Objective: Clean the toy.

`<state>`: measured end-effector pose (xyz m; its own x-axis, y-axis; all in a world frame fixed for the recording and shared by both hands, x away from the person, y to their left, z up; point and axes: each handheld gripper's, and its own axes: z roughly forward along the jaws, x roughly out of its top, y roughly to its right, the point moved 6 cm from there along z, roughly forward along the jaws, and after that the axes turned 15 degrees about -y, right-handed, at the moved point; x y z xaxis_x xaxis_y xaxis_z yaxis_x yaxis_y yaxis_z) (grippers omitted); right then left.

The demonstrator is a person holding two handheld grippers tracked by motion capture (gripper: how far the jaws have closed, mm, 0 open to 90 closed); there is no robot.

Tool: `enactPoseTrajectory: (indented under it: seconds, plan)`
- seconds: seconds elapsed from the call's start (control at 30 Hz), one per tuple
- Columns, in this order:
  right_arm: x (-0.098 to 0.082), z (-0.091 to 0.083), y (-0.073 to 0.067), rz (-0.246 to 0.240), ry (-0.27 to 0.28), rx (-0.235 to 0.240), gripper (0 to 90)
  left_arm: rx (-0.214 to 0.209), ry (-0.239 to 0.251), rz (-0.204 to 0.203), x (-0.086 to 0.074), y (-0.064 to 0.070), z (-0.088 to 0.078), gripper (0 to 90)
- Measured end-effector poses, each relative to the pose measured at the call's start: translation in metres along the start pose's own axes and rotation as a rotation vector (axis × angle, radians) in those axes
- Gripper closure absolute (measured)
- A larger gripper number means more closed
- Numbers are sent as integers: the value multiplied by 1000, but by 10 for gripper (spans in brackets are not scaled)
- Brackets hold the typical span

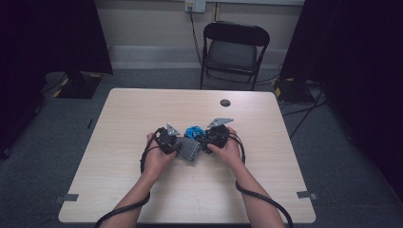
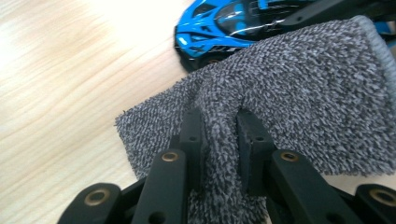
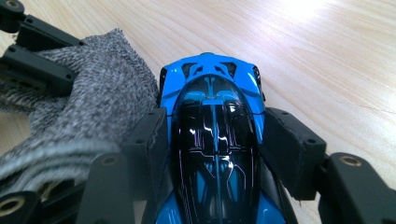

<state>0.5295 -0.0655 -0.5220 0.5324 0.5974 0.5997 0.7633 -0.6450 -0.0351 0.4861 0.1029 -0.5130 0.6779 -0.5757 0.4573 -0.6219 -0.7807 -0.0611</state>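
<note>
The person's two forearms entered from the near edge of the table [image 1: 142, 199], a light wood-grain top with rounded corners, each trailing a black cable. At mid-table the left gripper [image 2: 219, 126] had its two black jaws drawn together on a fold of the grey cloth [image 2: 299, 93], a nubby terry piece pinched between the pads. The cloth lay bunched on the wood between the two hands, its far edge touching the blue toy car [image 3: 212, 140]. The right gripper [image 3: 212, 135] had its jaws clamped on the car's flanks, one pad against each side, with the car's nose pointing away along the jaws and the glossy black canopy facing up. The car sat at the table's middle, just beside the cloth and held low over the wood; whether its wheels touched the surface could not be told. Farther across the top, a small dark round cap [image 1: 225, 102] was set in the wood near the far edge. Beyond the table stood a black folding chair [image 1: 235, 50] on grey carpet, facing the table. Behind it ran a pale wall with a wall socket [image 1: 195, 5] and a cable hanging down. Dark curtains [image 1: 52, 38] closed off both sides.
</note>
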Motion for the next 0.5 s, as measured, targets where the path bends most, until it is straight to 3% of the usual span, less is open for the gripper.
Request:
enactPoseTrajectory:
  seconds: [0.5]
  plan:
    - [0,0,0,-2,-1,-1,415,29,-17,-39,3,-20,2,747]
